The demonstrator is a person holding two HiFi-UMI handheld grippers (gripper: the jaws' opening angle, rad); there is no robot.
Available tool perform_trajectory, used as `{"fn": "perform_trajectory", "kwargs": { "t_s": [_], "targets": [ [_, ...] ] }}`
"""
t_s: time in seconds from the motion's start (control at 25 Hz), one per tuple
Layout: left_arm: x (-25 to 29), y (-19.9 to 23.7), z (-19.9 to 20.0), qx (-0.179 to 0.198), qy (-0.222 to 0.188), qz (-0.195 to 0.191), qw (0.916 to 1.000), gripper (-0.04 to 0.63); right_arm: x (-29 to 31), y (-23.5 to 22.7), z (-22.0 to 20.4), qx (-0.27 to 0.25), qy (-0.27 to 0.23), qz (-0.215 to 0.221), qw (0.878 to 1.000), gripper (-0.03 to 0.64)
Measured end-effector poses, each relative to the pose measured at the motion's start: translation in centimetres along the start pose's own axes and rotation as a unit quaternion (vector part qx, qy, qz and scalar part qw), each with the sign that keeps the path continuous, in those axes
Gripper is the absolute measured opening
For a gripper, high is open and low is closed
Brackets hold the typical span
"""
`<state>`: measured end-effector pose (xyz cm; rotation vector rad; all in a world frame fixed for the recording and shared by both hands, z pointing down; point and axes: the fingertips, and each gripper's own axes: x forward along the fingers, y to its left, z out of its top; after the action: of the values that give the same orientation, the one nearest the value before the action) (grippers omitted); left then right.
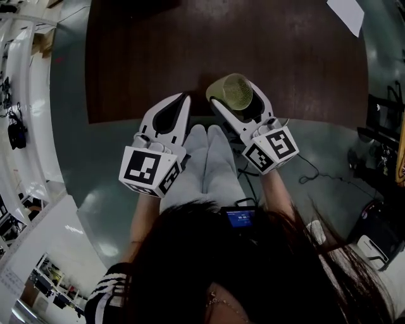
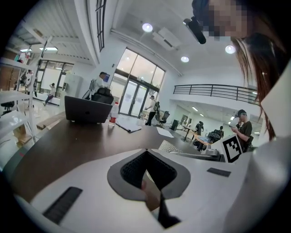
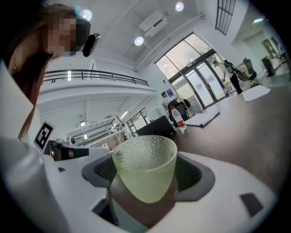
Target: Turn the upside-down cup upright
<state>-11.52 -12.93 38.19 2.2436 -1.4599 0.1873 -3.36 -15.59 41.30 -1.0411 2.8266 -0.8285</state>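
Cup (image 3: 144, 164) sits mouth-up, clamped between the right tongs (image 1: 235, 95), held above the counter (image 1: 158, 50); left tongs (image 1: 183, 100) beside them are clenched empty. Turning looks done; setting it down upright remains.

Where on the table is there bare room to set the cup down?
The table is bare beyond the cup, out to the white sheet at its far right corner. Crowded: the near edge, where the left gripper and the cup-holding right gripper hover.
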Motion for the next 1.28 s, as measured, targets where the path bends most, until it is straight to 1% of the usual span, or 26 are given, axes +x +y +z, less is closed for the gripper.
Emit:
{"fn": "perform_trajectory", "kwargs": {
  "t_s": [0.12,0.2,0.32,0.4,0.56,0.76,1.0,1.2,1.28],
  "targets": [
    [-0.2,-0.2,0.5,0.006,-0.003,-0.004,1.0,-0.012,-0.2,0.2,0.9,0.055,-0.018,0.011,0.998,0.379],
    [-0.3,-0.4,0.8,0.009,-0.006,-0.008,0.9999,-0.012,-0.4,0.3,1.4,0.101,-0.031,0.021,0.994,0.379],
    [-0.6,-0.6,1.2,0.012,-0.009,-0.013,0.9998,-0.012,-0.6,0.4,2.0,0.172,-0.049,0.037,0.983,0.378],
    [-0.7,-0.9,1.3,0.014,-0.009,-0.016,0.9997,-0.012,-0.9,0.3,2.1,0.21,-0.058,0.044,0.975,0.379],
    [-1.1,-1.3,1.2,0.017,-0.009,-0.02,0.9996,-0.012,-1.5,0.1,1.8,0.259,-0.07,0.051,0.962,0.377],
    [-1.6,-1.8,0.9,0.02,-0.005,-0.025,0.9995,-0.012,-2.1,0.4,1.9,0.298,-0.084,0.07,0.948,0.378],
    [-1.9,-2.3,1.0,0.02,-0.009,-0.04,0.999,-0.012,-2.7,-0.1,1.7,0.387,-0.108,0.09,0.911,0.379],
    [-1.8,-2.9,1.4,0.011,-0.014,-0.055,0.9983,-0.012,-3.3,-0.7,2.0,0.434,-0.126,0.1,0.886,0.377],
    [-1.7,-3.0,1.5,0.009,-0.012,-0.063,0.9979,-0.005,-3.4,-0.9,2.0,0.448,-0.131,0.104,0.878,0.379]
  ]
}}
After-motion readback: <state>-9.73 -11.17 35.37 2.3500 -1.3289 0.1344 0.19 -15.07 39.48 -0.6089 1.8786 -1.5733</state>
